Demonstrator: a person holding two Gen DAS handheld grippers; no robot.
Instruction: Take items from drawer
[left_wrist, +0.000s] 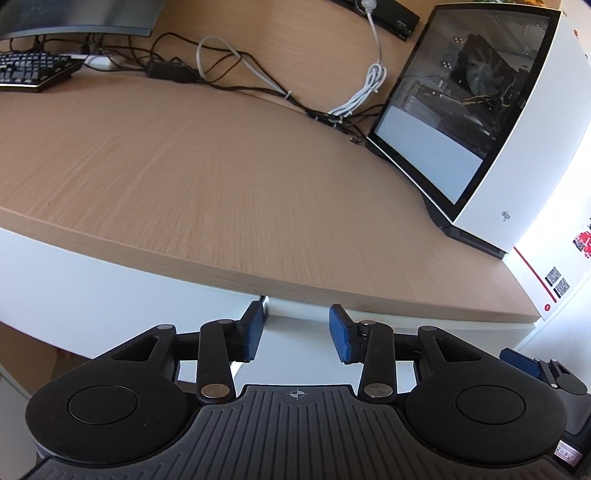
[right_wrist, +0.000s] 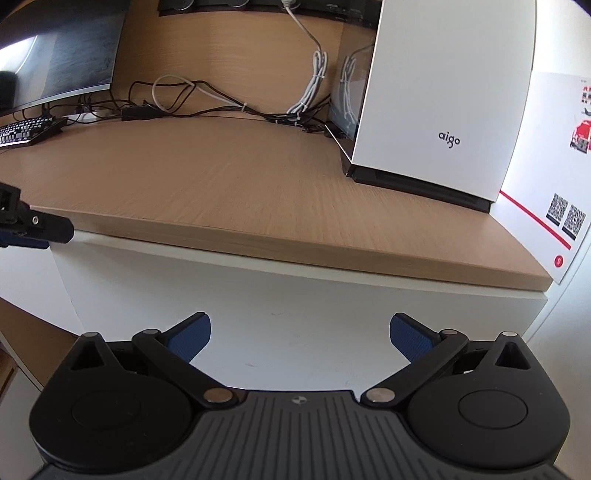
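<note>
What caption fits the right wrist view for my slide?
Open right gripper faces the white drawer front beneath the wooden desktop.

The wooden tabletop (right_wrist: 258, 192) carries a white computer case (right_wrist: 443, 92) at its right edge. Tangled cables (right_wrist: 221, 107) lie along the back edge. A keyboard (right_wrist: 26, 131) sits at the far left.

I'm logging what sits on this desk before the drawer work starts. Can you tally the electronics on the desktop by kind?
Computer case: 1
Monitor: 1
Keyboard: 1
Black power adapter: 1
Bundled white cable: 1
Total: 5
Loose black cables run behind them, too tangled to count.
</note>
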